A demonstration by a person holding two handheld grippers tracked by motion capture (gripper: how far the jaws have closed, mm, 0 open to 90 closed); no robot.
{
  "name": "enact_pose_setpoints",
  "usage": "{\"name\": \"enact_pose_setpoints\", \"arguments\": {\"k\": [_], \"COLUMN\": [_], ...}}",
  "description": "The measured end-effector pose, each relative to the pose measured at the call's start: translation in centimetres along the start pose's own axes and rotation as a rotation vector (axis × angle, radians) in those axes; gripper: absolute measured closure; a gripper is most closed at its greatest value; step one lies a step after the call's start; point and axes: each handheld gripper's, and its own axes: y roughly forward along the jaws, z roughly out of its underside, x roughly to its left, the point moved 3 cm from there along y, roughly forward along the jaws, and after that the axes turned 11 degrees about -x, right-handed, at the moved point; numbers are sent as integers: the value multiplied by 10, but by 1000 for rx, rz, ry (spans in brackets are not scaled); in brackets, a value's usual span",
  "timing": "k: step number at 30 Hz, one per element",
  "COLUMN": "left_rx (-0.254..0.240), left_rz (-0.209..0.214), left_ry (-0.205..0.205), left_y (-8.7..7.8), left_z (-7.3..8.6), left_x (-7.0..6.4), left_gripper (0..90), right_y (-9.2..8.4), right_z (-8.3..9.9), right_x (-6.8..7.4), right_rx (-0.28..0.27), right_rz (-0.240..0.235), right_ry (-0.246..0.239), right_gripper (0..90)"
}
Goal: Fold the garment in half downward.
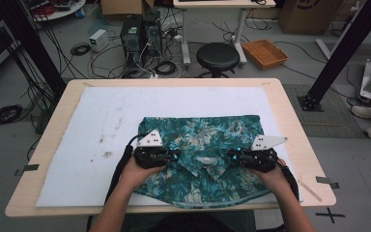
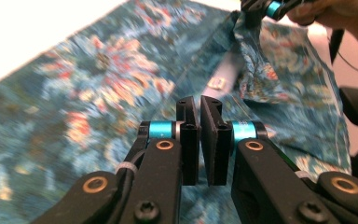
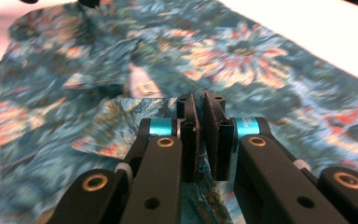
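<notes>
Nearby, stool (image 1: 217,57); basket (image 1: 264,52) beyond table (image 1: 53,145)

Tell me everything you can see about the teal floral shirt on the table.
The teal floral shirt is thin woven-looking fabric printed with reddish and pale flowers. It lies folded and mostly flat on the white padded sheet, collar toward the person, with a small label inside the neck. The left gripper and right gripper sit at the collar's two sides; the right gripper's jaws pinch a fold of cloth.
</notes>
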Motion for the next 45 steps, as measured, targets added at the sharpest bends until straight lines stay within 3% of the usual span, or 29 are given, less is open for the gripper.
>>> {"name": "enact_pose_setpoints", "arguments": {"k": [2, 5, 6, 8, 10, 13, 14, 17, 25, 29, 32, 35, 36, 39, 42, 45], "left_rx": [15, 48, 67, 107, 142, 190, 188, 159, 56, 35, 39, 36, 19, -26, -30, -28], "left_rz": [-17, -68, -68, -84, -67, -54, -58, -47, -9, 15, 29, 20, -3, -34, -69, -99], "left_ry": [-23, -75, -97, -102, -115, -103, -82, -81, -33, -8, -16, -34, -71, -92, -100, -126], "left_y": [7, 20, 25, 33, 39, 43, 43, 40, 16, 3, 0, 0, -1, -3, -2, 1], "left_z": [3, 4, 5, 8, 12, 18, 19, 19, 10, 11, 17, 20, 20, 14, 9, 7], "left_x": [4, 16, 19, 24, 24, 20, 19, 16, 2, -7, -10, -7, -2, 6, 15, 25], "left_gripper": [690, 554, 532, 524, 524, 576, 626, 737, 797, 799, 787, 699, 647, 573, 551, 547], "right_y": [0, 2, 3, 5, 6, 7, 7, 6, 1, -2, -4, -7, -8, -13, -14, -7], "right_z": [4, 7, 7, 7, 7, 8, 9, 10, 6, 7, 13, 15, 14, 7, 0, 0], "right_x": [4, 2, 1, -1, -1, -2, -2, -1, 9, 17, 22, 21, 20, 12, 0, -14], "right_rx": [11, 32, 30, 29, 32, 30, 31, 25, -5, -8, 3, -1, -12, -42, -59, -42], "right_rz": [-5, 6, 9, 10, 14, 15, 13, 12, -9, -24, -39, -44, -50, -39, -15, 15], "right_ry": [-1, 2, 6, 5, 4, 1, 6, 9, 4, -10, 1, 23, 34, 53, 74, 89], "right_gripper": [857, 855, 854, 854, 853, 853, 853, 853, 853, 847, 804, 741, 721, 699, 698, 692]}}
